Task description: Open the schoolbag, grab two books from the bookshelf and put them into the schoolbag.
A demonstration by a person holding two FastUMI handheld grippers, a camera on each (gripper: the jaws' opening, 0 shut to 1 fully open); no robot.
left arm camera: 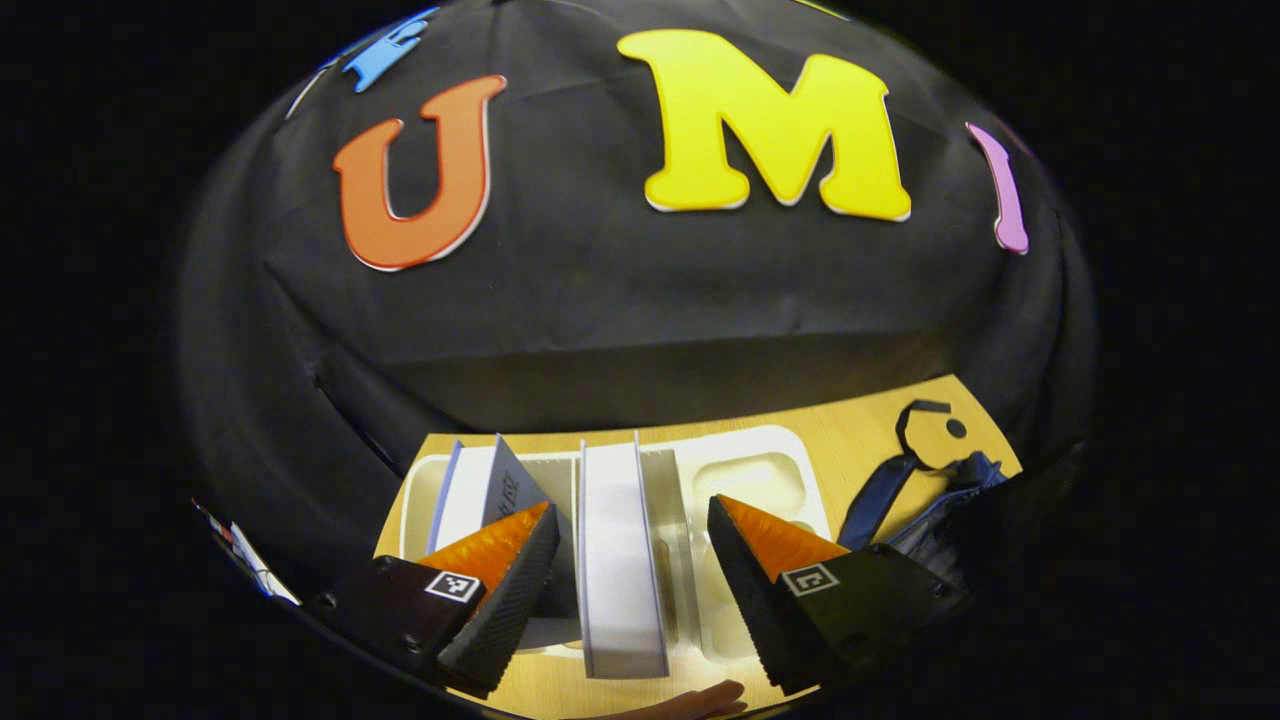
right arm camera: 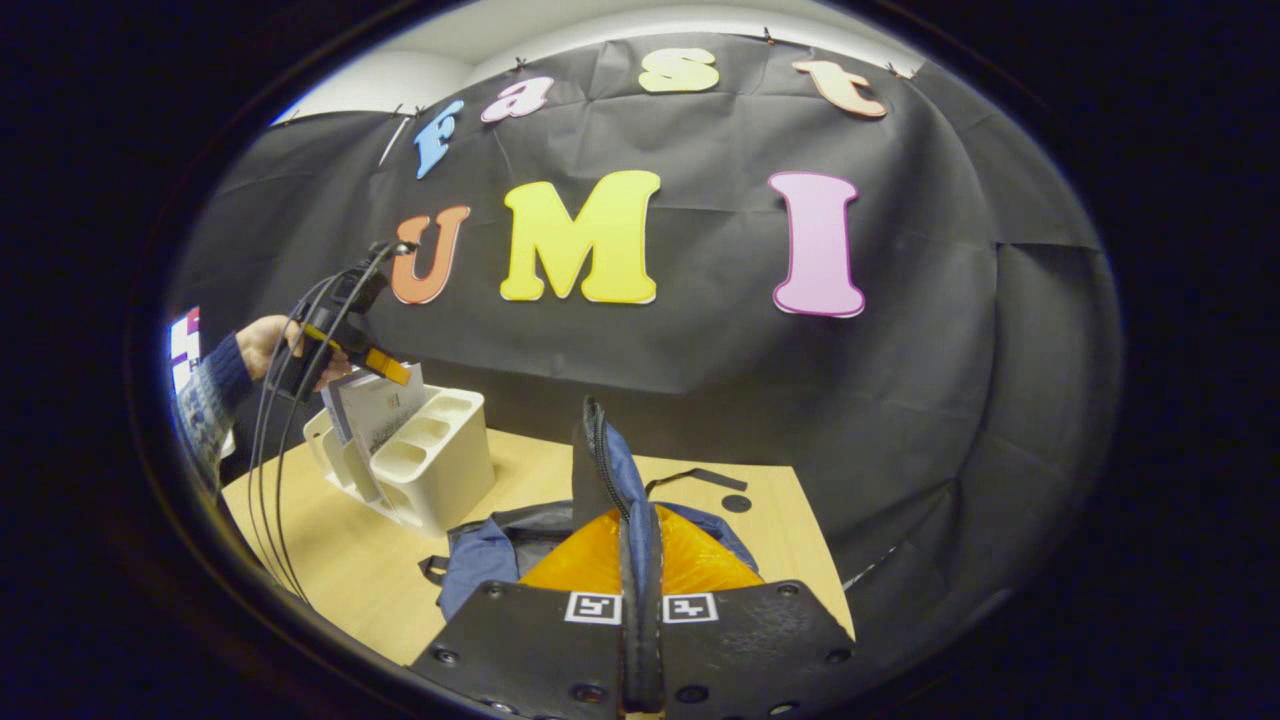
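Left hand-held gripper (left arm camera: pixel 630 585): fingers spread, straddling an upright white book (left arm camera: pixel 618 560), not pressing it.
Right hand-held gripper (right arm camera: pixel 640 590): clenched on the raised flap edge of the blue schoolbag (right arm camera: pixel 600 500).
Bookshelf (right arm camera: pixel 440 470): white divided holder on the wooden surface (right arm camera: pixel 350 560), left of the schoolbag; books upright inside.

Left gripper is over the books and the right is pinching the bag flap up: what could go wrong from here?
The left gripper is open astride the white book, but one finger sits against the neighbouring book and could drag it or tip the light white bookshelf. The right gripper pinches only the schoolbag flap's edge; if that slips, the opening may fall shut.
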